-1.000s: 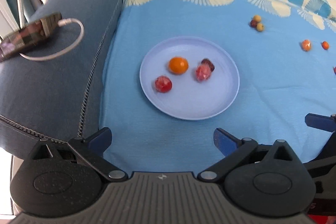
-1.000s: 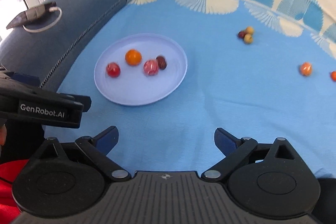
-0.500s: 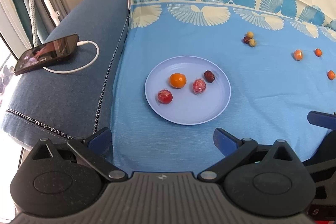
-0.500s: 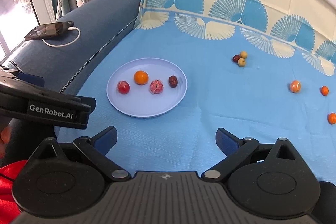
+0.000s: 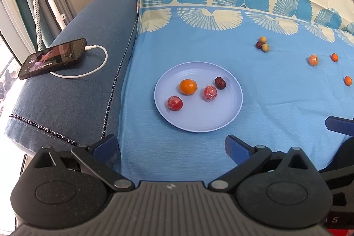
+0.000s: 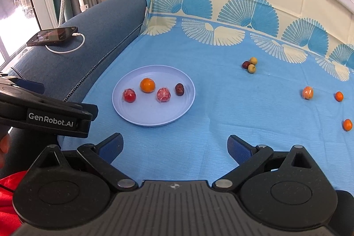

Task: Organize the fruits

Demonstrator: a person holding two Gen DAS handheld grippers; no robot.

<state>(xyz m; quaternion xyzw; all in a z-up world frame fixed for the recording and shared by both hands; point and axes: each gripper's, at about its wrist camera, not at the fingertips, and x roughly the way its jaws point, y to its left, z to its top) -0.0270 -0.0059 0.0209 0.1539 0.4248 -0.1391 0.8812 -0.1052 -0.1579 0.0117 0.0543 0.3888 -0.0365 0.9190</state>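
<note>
While both the left gripper (image 5: 172, 145) and right gripper (image 6: 174, 145) hover spread and empty, four fruits lie on the plate (image 6: 141, 118) and the loose fruits (image 6: 307, 92) lie well apart on the blue cloth (image 6: 221, 107). These likely handle as light, round, roll-prone items; grip across the widest part. Open cloth surrounds each; the sofa arm (image 5: 88, 85) borders the plate side.
</note>
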